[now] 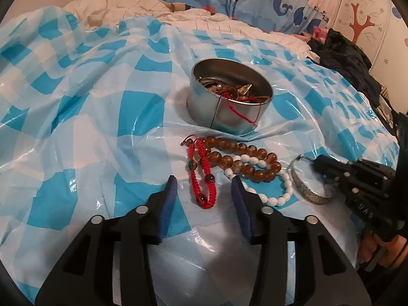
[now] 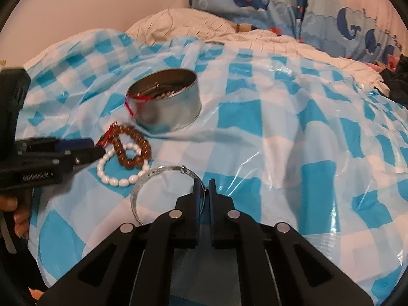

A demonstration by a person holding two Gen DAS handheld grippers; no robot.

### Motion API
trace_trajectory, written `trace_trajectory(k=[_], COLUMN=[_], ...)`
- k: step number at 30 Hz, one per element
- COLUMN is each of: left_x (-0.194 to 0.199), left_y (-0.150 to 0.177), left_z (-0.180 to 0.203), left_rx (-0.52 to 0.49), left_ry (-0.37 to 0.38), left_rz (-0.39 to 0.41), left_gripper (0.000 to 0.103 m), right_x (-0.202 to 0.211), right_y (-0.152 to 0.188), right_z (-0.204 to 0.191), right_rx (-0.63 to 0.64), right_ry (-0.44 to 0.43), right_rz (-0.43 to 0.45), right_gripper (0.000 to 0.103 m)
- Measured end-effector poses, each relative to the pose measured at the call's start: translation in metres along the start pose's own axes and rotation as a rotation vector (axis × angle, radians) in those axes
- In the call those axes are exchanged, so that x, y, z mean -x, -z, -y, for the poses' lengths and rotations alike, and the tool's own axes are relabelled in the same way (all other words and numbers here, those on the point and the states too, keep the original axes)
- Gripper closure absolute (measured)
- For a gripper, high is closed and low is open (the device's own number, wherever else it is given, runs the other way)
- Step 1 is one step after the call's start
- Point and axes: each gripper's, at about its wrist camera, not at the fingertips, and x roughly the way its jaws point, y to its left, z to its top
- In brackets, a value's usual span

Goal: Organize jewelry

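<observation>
Resting on a blue-and-white checked plastic sheet [image 1: 102, 102], a round metal tin [image 1: 229, 102] sits at frame centre in the left wrist view, with jewelry inside and a red cord over its rim. Below the tin lie an amber bead bracelet [image 1: 244, 158], a white bead bracelet [image 1: 275, 193] and a red braided bracelet [image 1: 204, 176], overlapping. The left gripper [image 1: 204, 188] stands with jaws apart around the red braided bracelet's lower end. The right gripper [image 2: 204, 191], at lower centre of its view, is clamped on the thin edge of a silver bangle [image 2: 142, 188], just beside the white bead bracelet.
</observation>
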Motion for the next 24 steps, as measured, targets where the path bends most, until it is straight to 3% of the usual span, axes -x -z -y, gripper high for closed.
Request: trace_trajectory(k=[2,3,6,9,12,14,17,19,20,24], left_x=[0.000,0.000,0.000,0.001,0.000,-0.001,-0.002,-0.002,-0.002,-0.002], left_y=[0.001,0.001,0.001,0.001,0.002,0.002,0.004,0.004,0.005,0.005], left_z=[0.000,0.001,0.004,-0.002,-0.001,0.001,0.002,0.002,0.002,0.003], left_rx=[0.000,-0.006,-0.042,-0.018,-0.023,-0.029,-0.037,-0.040,-0.041,-0.041], left_ry=[0.004,0.002,-0.029,-0.016,-0.024,-0.028,-0.035,-0.039,-0.039,-0.039], left_rz=[0.003,0.003,-0.006,-0.005,-0.004,-0.002,0.000,0.001,0.001,0.002], left_gripper=[0.060,0.065,0.093,0.094,0.093,0.093,0.093,0.093,0.093,0.093], right_x=[0.001,0.002,0.004,0.001,0.000,-0.003,-0.005,-0.004,-0.003,0.001], right_y=[-0.002,-0.003,-0.004,-0.003,-0.002,-0.001,0.001,0.003,0.003,0.002], right_z=[0.002,0.003,0.003,0.006,0.009,0.006,-0.002,-0.006,-0.006,-0.002], right_rx=[-0.012,-0.016,-0.018,-0.045,-0.058,-0.035,0.015,0.037,0.040,0.016], right_ry=[0.000,-0.002,0.004,-0.012,-0.025,-0.012,-0.007,0.001,0.001,0.006], right_rz=[0.008,0.010,0.015,-0.021,-0.031,-0.039,-0.048,-0.042,-0.037,-0.008], right_gripper=[0.097,0.097,0.097,0.093,0.071,0.070,0.077,0.093,0.097,0.097])
